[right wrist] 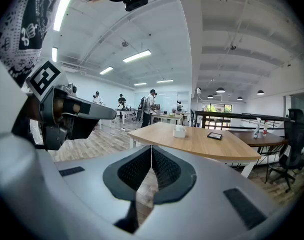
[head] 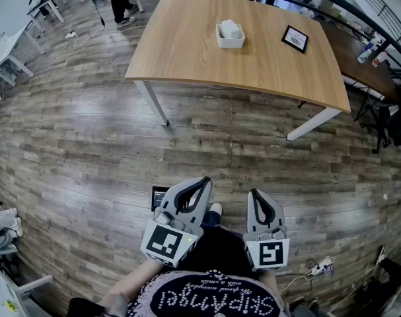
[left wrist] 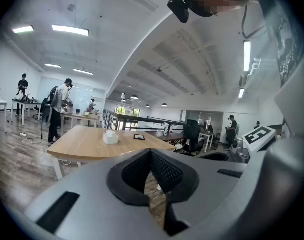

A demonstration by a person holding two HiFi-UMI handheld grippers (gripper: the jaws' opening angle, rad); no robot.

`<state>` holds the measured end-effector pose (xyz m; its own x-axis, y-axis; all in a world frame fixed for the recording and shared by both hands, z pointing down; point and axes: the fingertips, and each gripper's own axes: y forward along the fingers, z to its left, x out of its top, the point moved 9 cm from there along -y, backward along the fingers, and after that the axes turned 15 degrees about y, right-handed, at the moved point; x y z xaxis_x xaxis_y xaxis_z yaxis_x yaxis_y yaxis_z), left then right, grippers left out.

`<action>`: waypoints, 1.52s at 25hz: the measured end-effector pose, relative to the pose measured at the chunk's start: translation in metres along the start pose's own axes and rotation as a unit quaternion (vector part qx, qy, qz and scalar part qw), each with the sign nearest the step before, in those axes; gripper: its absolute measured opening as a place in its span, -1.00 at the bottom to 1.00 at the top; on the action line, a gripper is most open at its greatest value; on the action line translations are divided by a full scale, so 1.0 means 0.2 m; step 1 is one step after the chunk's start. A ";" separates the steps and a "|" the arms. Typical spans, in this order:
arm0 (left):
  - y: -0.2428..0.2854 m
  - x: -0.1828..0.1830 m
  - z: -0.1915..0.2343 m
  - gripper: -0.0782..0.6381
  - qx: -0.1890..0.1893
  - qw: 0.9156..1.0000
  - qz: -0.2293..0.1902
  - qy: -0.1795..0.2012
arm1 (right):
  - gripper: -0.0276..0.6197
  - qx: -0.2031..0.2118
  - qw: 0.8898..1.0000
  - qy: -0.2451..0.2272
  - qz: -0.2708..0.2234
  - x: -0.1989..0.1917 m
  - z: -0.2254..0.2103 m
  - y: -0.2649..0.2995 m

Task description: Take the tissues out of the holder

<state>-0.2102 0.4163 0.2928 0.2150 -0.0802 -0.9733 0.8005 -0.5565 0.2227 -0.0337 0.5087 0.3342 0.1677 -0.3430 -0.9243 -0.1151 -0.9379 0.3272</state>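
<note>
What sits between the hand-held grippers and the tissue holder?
Head view: only wood floor, then the bare top of the table up to the tissue holder. Nothing stands in between.

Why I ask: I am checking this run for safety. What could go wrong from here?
1. The left gripper and right gripper are both shut and well short of the table; arriving shut, they would likely shove the tissue holder rather than pinch the tissues.
2. The tissue holder seems to stand loose, so a one-gripper pull may lift it or slide it into the black frame beside it.
</note>
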 end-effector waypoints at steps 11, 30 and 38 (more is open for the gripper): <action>-0.06 -0.01 -0.01 -0.77 0.021 1.000 0.007 0.001 | -0.86 0.028 0.999 0.001 -0.024 0.01 0.03 0.01; -0.03 -0.02 -0.24 -0.77 0.028 0.999 0.006 0.021 | -0.86 0.053 0.997 0.015 -0.057 -0.05 -0.13 -0.15; 0.03 -0.01 -0.21 -0.77 0.025 0.999 0.013 0.019 | -0.86 0.033 0.999 0.007 -0.040 -0.05 -0.20 -0.16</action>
<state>-0.1820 0.4469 0.2979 0.2568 -0.0641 -0.9643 0.7655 -0.5956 0.2435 0.0076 0.5394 0.3405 0.1933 -0.2685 -0.9437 -0.1654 -0.9570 0.2384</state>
